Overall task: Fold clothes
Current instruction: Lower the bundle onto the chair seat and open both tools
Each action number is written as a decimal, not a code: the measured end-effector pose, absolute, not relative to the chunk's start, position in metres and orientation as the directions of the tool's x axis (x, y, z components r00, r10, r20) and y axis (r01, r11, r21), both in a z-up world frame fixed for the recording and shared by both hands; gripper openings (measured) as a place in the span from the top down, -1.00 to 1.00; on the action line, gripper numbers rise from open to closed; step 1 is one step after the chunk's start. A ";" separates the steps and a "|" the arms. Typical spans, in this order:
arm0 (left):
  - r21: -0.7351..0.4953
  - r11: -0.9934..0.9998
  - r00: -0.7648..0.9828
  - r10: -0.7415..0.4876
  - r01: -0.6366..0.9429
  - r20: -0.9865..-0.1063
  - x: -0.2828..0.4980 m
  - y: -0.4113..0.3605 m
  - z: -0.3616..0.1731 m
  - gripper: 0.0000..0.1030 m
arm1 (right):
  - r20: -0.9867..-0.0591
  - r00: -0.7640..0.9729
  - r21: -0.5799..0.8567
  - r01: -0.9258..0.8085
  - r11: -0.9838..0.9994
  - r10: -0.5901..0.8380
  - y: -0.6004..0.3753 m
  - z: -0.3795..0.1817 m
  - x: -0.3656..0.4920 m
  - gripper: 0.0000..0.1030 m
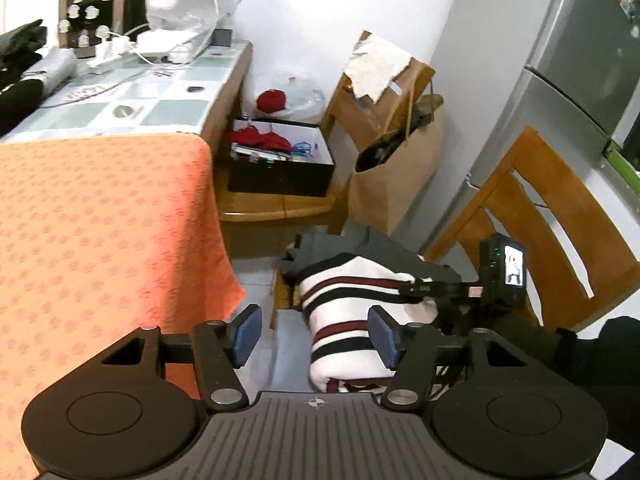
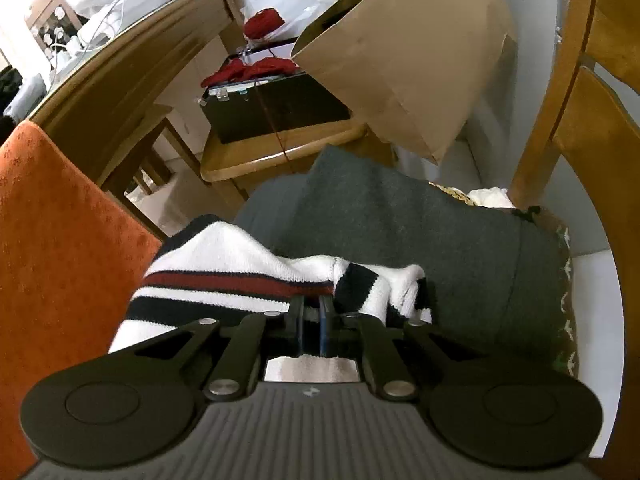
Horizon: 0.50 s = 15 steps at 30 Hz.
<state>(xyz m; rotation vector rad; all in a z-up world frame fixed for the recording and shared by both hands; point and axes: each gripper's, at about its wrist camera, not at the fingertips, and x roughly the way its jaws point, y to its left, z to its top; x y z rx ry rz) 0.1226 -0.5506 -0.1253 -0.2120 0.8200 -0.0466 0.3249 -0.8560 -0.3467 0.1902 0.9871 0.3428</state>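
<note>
Right claw [image 2: 312,320] pinching striped sweater [image 2: 224,276]; left claw [image 1: 316,334] spread, orange cloth [image 1: 100,232] beside.

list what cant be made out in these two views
- Striped sweater: whole shape; right wrist view, right gripper covers its near edge.
- Grey garment: its extent; sweater overlaps it.
- Chair seat: left wrist view, buried under clothes.
- Paper bag contents: too dark.

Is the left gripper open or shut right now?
Open. The left gripper shows its blue pads spread wide apart, nothing between them; the striped sweater lies beyond, on the chair.
</note>
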 end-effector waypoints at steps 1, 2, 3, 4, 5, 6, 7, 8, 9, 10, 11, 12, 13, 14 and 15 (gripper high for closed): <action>-0.205 0.978 0.685 -0.121 -0.042 -0.718 0.118 -0.548 -0.124 -0.26 | -0.784 0.505 0.310 -0.186 0.932 0.361 -0.857 -0.348 0.325 0.74; -0.206 0.978 0.688 -0.121 -0.043 -0.716 0.116 -0.546 -0.122 -0.28 | -0.785 0.507 0.309 -0.178 0.934 0.356 -0.857 -0.348 0.325 0.69; -0.206 0.978 0.690 -0.121 -0.042 -0.714 0.114 -0.545 -0.120 -0.29 | -0.782 0.511 0.306 -0.183 0.934 0.356 -0.856 -0.341 0.320 0.58; -0.205 0.978 0.694 -0.121 -0.039 -0.710 0.112 -0.544 -0.118 -0.32 | -0.779 0.515 0.303 -0.187 0.934 0.356 -0.855 -0.333 0.316 0.45; -0.204 0.978 0.697 -0.122 -0.035 -0.706 0.110 -0.543 -0.115 -0.36 | -0.776 0.520 0.301 -0.192 0.934 0.356 -0.854 -0.326 0.311 0.41; -0.203 0.979 0.701 -0.125 -0.029 -0.702 0.108 -0.541 -0.113 -0.37 | -0.774 0.524 0.298 -0.196 0.934 0.357 -0.853 -0.319 0.306 0.36; -0.202 0.979 0.706 -0.130 -0.020 -0.696 0.106 -0.540 -0.111 -0.40 | -0.771 0.528 0.295 -0.201 0.934 0.357 -0.852 -0.312 0.302 0.32; -0.202 0.979 0.712 -0.135 -0.011 -0.689 0.104 -0.538 -0.109 -0.45 | -0.768 0.533 0.292 -0.205 0.934 0.357 -0.851 -0.305 0.297 0.30; -0.202 0.979 0.718 -0.140 -0.001 -0.682 0.101 -0.537 -0.107 -0.47 | -0.765 0.537 0.289 -0.210 0.934 0.357 -0.850 -0.298 0.293 0.23; -0.202 0.979 0.724 -0.145 0.008 -0.675 0.098 -0.535 -0.105 -0.50 | -0.761 0.541 0.286 -0.214 0.934 0.357 -0.849 -0.291 0.288 0.17; -0.197 0.980 0.728 -0.146 0.015 -0.670 0.096 -0.533 -0.103 -0.53 | -0.758 0.546 0.282 -0.218 0.934 0.356 -0.848 -0.283 0.284 0.14; -0.191 0.981 0.732 -0.147 0.023 -0.665 0.094 -0.532 -0.100 -0.56 | -0.755 0.553 0.277 -0.217 0.936 0.352 -0.846 -0.275 0.278 0.10; -0.186 0.982 0.736 -0.148 0.030 -0.660 0.092 -0.530 -0.098 -0.59 | -0.751 0.561 0.272 -0.216 0.938 0.348 -0.844 -0.265 0.272 0.02; -0.180 0.983 0.741 -0.147 0.035 -0.656 0.089 -0.528 -0.096 -0.61 | -0.744 0.573 0.267 -0.218 0.939 0.344 -0.842 -0.256 0.264 -0.03; -0.175 0.984 0.745 -0.147 0.041 -0.651 0.087 -0.527 -0.094 -0.63 | -0.737 0.584 0.261 -0.220 0.940 0.341 -0.841 -0.246 0.256 -0.13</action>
